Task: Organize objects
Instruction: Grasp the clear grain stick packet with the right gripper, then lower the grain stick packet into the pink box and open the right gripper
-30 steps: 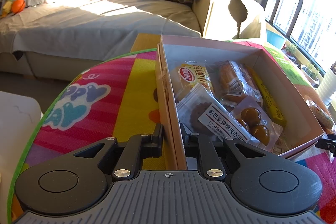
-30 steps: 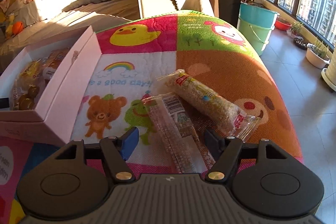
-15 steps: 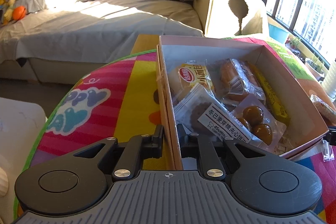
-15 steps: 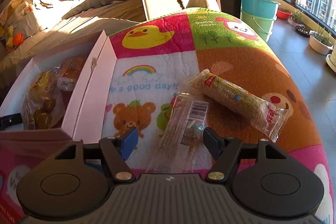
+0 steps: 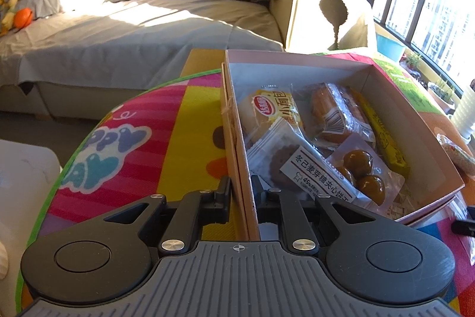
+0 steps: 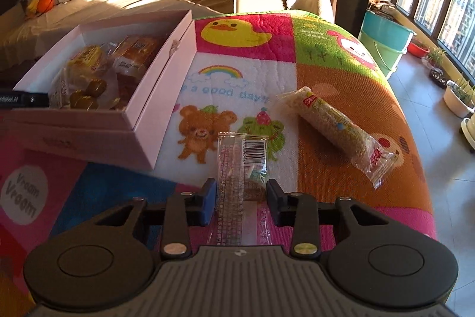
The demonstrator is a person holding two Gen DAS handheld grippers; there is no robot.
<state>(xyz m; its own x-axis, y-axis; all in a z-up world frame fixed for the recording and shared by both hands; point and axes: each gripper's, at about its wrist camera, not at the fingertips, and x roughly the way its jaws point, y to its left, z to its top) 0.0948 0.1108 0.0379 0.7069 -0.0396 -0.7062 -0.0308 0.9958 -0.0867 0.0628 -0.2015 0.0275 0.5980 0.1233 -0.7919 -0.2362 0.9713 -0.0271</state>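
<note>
An open pink box [image 5: 297,57] holds several wrapped snacks, among them a yellow bread packet [image 5: 273,109] and a cookie packet [image 5: 297,165]. My left gripper [image 5: 241,186] is shut on the box's near left wall, one finger inside and one outside. In the right wrist view the box [image 6: 166,97] lies to the left. My right gripper [image 6: 241,192] has its jaws closing on a clear snack packet [image 6: 242,156], which stands lengthwise between the fingers with both pads against its sides. A wrapped rice roll [image 6: 335,124] lies on the mat to the right.
A colourful cartoon mat [image 6: 237,70] covers the round table, whose edge drops off close on the right. A sofa [image 5: 148,28] stands behind. A teal bucket [image 6: 386,40] and plant pots [image 6: 457,97] sit on the floor by the window.
My right gripper's jaws have narrowed onto the clear packet, which now lies in line with the fingers. The right hand has shifted toward the box. The left gripper keeps its hold.
</note>
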